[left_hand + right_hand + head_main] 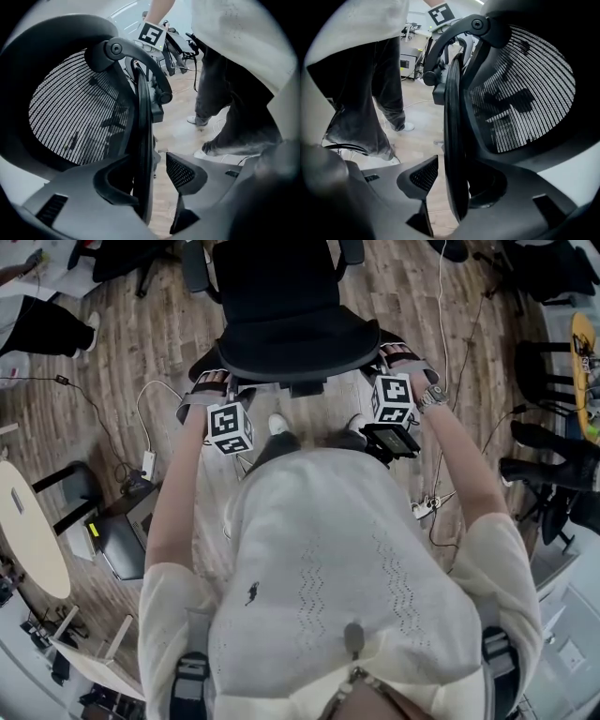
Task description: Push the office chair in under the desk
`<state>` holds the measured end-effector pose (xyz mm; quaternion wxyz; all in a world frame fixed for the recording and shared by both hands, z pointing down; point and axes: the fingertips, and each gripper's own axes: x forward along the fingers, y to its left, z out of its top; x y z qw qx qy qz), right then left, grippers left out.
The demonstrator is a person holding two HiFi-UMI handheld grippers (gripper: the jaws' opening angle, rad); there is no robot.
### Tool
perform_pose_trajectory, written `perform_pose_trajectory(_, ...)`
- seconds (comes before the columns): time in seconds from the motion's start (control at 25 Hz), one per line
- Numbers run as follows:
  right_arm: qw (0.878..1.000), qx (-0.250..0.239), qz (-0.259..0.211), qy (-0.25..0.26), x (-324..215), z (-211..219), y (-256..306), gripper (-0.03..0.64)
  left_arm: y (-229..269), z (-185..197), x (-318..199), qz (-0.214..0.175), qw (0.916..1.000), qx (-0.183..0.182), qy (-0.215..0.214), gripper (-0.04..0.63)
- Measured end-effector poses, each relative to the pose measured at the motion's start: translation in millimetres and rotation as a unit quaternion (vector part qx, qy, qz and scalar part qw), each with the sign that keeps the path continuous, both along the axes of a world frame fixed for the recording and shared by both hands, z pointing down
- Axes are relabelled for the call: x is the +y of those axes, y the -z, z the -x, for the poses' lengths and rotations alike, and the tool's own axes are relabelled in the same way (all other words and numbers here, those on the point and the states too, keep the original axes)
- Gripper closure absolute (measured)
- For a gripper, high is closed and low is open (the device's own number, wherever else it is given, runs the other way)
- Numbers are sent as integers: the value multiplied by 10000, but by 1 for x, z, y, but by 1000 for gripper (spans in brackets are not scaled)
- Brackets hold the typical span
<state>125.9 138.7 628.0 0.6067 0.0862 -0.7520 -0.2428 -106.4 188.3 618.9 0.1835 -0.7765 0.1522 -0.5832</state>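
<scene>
The black office chair (281, 334) stands on the wood floor right in front of the person, its mesh backrest (70, 112) nearest them. My left gripper (223, 404) sits at the backrest's left top edge and my right gripper (398, 371) at its right top edge. In the left gripper view the jaws of my left gripper (147, 176) straddle the backrest rim (143, 140); the rim lies against the left pad, and floor shows between it and the right pad. My right gripper (452, 180) straddles the rim (454, 117) the same way, with a gap at its left pad. No desk is seen.
Cables and a power strip (427, 507) lie on the floor by the person's feet. A round pale table (28, 531) and a grey box (122, 540) stand at the left. More black chairs (553, 362) crowd the right side.
</scene>
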Motion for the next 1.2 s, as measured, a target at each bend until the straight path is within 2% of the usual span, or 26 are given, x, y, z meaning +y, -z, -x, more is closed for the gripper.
perform_pose_trajectory(0.2, 9999, 58, -75, -31, -2, -1, -2, 454, -8, 25, -5, 46, 9993, -321, 170, 376)
perform_pose_trajectory(0.32, 9999, 115, 20, -49, -3, 0, -6, 463, -13, 25, -7, 23, 9992, -315, 249, 382)
perform_pose_trajectory(0.56, 9999, -65, -14, -78, -5, 1, -6, 483, -14, 24, -14, -161, 9989, -366, 261, 457)
perform_pose_trajectory(0.84, 9996, 59, -128, -225, -5, 3, -8, 489, -17, 25, -17, -501, 9972, -500, 237, 468)
perform_pose_trajectory(1.2, 9993, 130, 95, -338, -11, 13, -8, 491, -16, 36, -25, -270, 9986, -442, 143, 472)
